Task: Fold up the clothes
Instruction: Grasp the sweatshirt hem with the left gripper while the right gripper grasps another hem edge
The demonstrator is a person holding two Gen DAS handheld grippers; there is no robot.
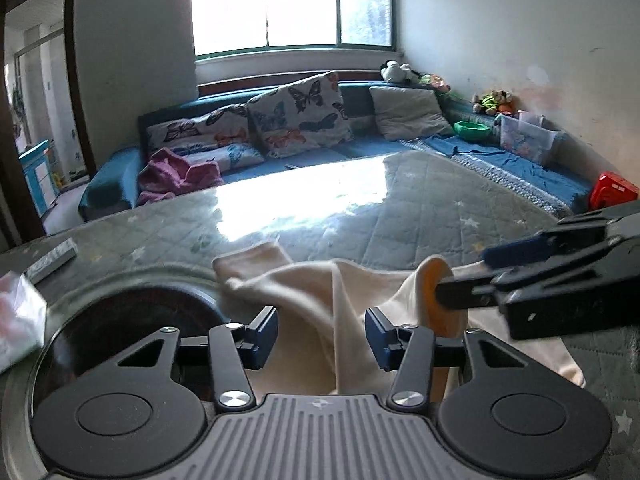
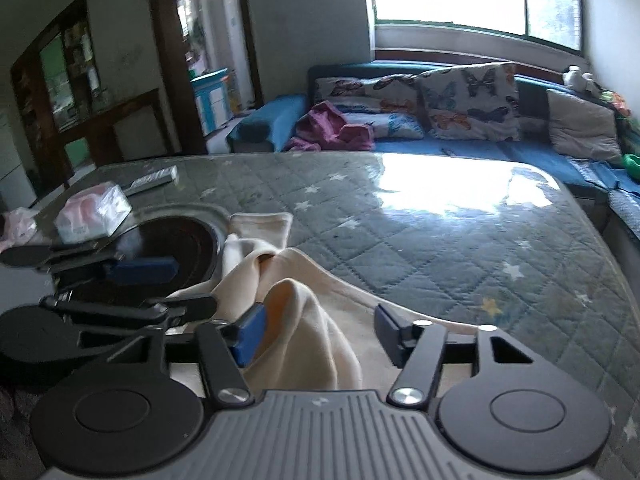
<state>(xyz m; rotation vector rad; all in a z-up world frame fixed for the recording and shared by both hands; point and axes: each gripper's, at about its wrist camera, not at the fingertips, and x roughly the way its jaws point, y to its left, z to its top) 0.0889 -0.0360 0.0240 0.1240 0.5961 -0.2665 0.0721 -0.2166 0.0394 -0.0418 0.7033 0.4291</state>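
Well, left edge of table: I see a tissue pack [image 2: 94,214] and a flat remote-like item [image 2: 154,178] on the quilted table cover [image 2: 460,248], beside a dark round inset [image 2: 176,244].
Left gripper [image 1: 322,332]: my jaws stand partly apart, a raised ridge of cloth between the pads, nothing pinched as far as I can tell.
Garment: the cream garment [image 1: 320,284] lies crumpled at the near edge, one cuff-like end [image 1: 252,258] reaching away toward the middle of the table.
Right gripper [image 2: 318,330]: jaws likewise half open; a hump of the fabric with an orange lining [image 2: 286,300] leans on the left pad, the right pad clear of it.
Handling: I judge it light, soft and limp; it will sag and bunch, not slip.
Where to hold: I would pinch each raised fold near a hem or cuff, both layers together, then lift and spread.
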